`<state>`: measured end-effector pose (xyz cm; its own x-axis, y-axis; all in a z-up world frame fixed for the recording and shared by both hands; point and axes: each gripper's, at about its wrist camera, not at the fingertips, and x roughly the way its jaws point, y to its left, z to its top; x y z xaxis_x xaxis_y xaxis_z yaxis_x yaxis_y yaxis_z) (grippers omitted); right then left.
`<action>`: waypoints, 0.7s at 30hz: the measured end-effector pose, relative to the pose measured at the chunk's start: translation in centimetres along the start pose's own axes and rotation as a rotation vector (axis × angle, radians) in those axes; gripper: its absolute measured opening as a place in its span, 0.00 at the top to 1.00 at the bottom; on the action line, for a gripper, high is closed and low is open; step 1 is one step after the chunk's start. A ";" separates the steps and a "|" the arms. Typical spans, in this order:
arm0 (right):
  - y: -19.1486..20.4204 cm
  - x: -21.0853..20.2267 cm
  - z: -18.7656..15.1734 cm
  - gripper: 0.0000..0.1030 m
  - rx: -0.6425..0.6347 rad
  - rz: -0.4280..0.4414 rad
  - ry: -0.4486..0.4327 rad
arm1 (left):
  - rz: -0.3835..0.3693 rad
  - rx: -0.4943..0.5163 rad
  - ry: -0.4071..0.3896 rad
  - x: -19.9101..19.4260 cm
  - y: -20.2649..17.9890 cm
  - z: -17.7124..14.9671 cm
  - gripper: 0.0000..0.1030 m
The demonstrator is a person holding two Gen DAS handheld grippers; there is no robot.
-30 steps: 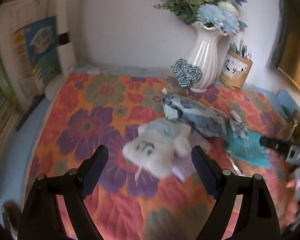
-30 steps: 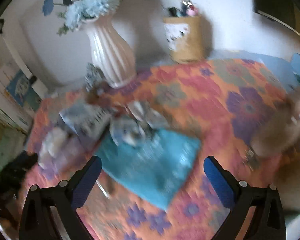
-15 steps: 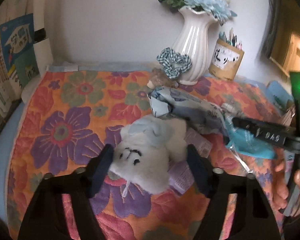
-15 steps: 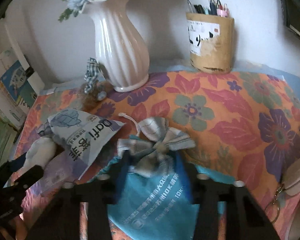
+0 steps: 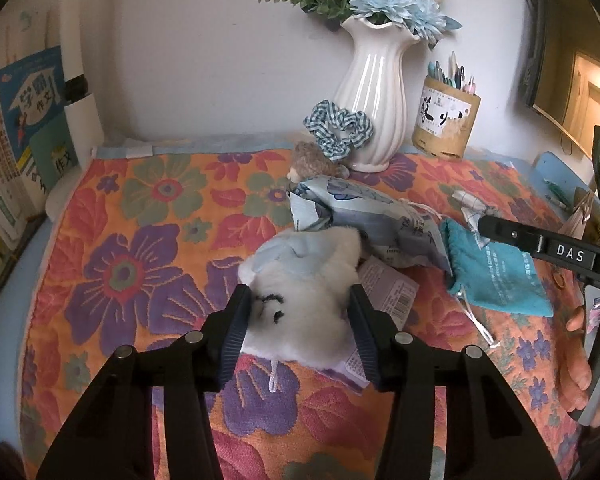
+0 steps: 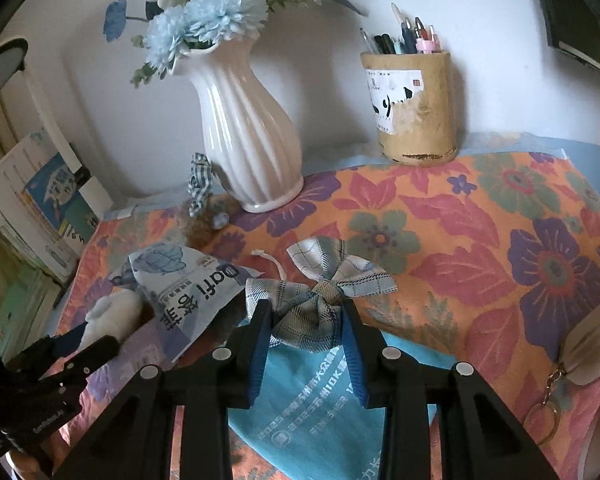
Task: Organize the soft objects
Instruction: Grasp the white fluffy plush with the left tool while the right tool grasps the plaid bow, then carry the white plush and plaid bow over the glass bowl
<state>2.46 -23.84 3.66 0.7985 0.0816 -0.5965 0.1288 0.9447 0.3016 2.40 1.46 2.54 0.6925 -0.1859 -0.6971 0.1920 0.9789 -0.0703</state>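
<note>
White plush toy (image 5: 300, 300), fluffy with a stitched black face, sits between the dark ribbed pads of the left gripper (image 5: 300, 320); its jaws have just been closing and now press the toy's flanks on the floral tablecloth (image 5: 140, 240). The toy's lower edge is hidden behind the fingers, and a lilac packet (image 5: 384, 292) under it is mostly covered. In the right wrist view only a sliver of the toy shows, at 9 o'clock. There the right gripper (image 6: 306, 328) is clamped on a plaid fabric bow (image 6: 320, 292), whose centre is pinched between the blue pads; the bow lies on a teal drawstring pouch (image 6: 320, 392), cut off by the fingers. A crinkled printed packet (image 6: 188, 280) lies at 10 o'clock. Only the left view shows the gingham scrunchie (image 5: 338, 128) whole, against the ribbed white vase (image 5: 376, 92); a brown fuzzy item (image 5: 312, 162) beside it is hard to identify. A pen pot (image 6: 414, 104) stands at 1 o'clock.
</note>
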 end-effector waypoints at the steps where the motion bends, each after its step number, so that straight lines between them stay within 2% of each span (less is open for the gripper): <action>1: 0.1 0.1 0.0 0.68 -0.004 -0.003 -0.002 | 0.002 0.003 0.000 0.0 0.0 0.0 0.55; 12: -0.1 -0.5 -0.2 0.68 -0.005 0.003 -0.019 | 0.002 0.006 -0.005 -0.1 0.0 0.0 0.55; 16: 0.4 -2.1 -0.5 0.68 -0.008 0.024 -0.040 | -0.016 -0.005 -0.022 -0.7 0.1 0.1 0.60; 21: 1.6 -4.6 -1.1 0.68 -0.040 0.020 -0.042 | -0.031 -0.018 -0.033 -2.2 0.0 -0.2 0.61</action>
<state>-1.64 -22.33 6.10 0.8247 0.0885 -0.5586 0.0892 0.9550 0.2830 0.74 1.85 3.91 0.7089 -0.2181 -0.6707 0.2010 0.9740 -0.1043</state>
